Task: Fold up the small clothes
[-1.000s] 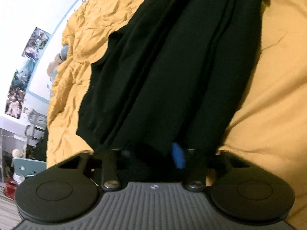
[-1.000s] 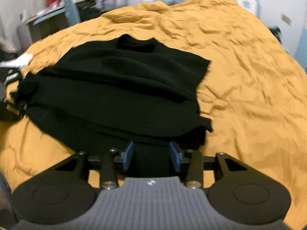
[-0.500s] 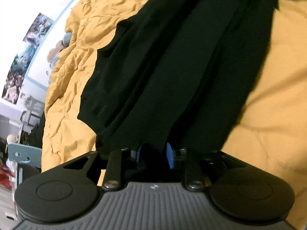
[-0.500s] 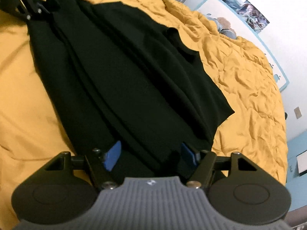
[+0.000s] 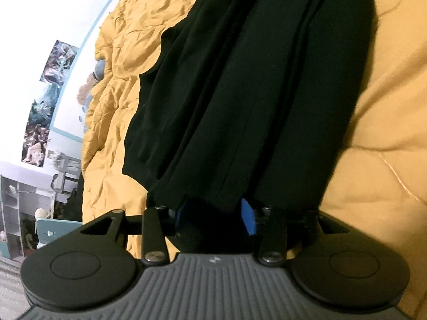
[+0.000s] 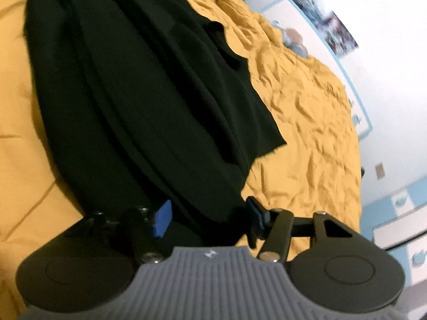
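A black shirt (image 5: 240,85) lies stretched in long folds across a yellow bedspread (image 5: 128,42). It also shows in the right wrist view (image 6: 149,85), with its neck opening toward the far side. My left gripper (image 5: 213,213) stands at one end of the shirt, its blue pads (image 5: 248,218) apart with black cloth lying between them. My right gripper (image 6: 208,213) stands at the other end, its blue pads (image 6: 161,218) wide apart with the shirt's edge between them.
The wrinkled yellow bedspread (image 6: 307,122) spreads on all sides of the shirt. A white wall with posters (image 5: 45,101) lies beyond the bed. Shelves and a blue chair (image 5: 53,229) stand by the bed's edge at the lower left.
Both grippers have opened: the right pads spread wide, the left pads part after being closer together on the cloth. The right view swung round along the shirt's length.
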`<state>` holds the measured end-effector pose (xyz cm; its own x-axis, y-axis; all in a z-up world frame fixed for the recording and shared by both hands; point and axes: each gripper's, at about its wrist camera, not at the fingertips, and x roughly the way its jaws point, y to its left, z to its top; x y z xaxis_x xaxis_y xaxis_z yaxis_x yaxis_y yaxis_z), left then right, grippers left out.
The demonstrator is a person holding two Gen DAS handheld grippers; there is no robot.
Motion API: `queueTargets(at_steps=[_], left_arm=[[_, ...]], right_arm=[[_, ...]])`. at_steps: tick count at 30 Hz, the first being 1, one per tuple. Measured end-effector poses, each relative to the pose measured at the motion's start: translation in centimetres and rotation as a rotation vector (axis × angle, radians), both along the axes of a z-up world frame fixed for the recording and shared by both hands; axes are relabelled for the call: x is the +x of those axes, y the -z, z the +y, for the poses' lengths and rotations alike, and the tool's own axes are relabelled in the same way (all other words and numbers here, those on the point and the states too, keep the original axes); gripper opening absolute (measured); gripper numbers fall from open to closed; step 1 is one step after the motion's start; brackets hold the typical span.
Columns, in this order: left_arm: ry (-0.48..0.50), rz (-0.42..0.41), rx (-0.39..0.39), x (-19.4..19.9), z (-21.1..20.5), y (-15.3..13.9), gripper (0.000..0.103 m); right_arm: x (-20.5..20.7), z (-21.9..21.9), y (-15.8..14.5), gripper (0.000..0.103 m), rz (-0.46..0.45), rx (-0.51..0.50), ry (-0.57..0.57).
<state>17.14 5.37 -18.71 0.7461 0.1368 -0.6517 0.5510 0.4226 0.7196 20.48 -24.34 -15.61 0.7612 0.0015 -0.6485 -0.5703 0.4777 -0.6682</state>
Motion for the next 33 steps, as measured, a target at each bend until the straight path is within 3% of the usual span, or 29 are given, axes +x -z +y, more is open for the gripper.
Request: queueTargets(at_steps=[4, 6, 8, 10, 12, 14, 20, 33], left_arm=[[-0.029, -0.024, -0.073, -0.3, 0.9, -0.5, 0.049], [-0.035, -0.047, -0.098, -0.8, 1.4, -0.9, 0.041], [-0.035, -0.076, -0.09, -1.1, 1.7, -1.1, 0.038], [-0.035, -0.073, -0.102, -1.2, 1.9, -1.5, 0.03], [-0.025, -0.077, -0.095, -1.3, 1.7, -1.8, 0.015], [-0.027, -0.101, -0.104, -1.2, 1.6, -2.3, 0.007], [-0.097, -0.184, -0.227, -0.1, 2.0, -7.0, 0.005], [-0.137, -0.352, -0.249, 4.3, 1.6, -13.5, 0.004]], right_arm=[[-0.3, 0.1, 0.5, 0.045, -0.013, -0.024, -0.043], [-0.6, -0.2, 0.3, 0.038, -0.021, -0.019, -0.039], [-0.6, -0.6, 0.2, 0.015, -0.032, -0.022, -0.019], [-0.5, -0.9, -0.2, 0.0, -0.022, 0.008, 0.011], [-0.5, -1.0, -0.7, 0.0, -0.023, 0.04, 0.024], [-0.5, -0.9, -1.4, 0.0, -0.044, 0.07, 0.039], [-0.2, -0.9, -4.8, 0.0, -0.09, 0.158, 0.095], [3.5, -0.9, -12.4, 0.0, -0.189, 0.289, 0.183]])
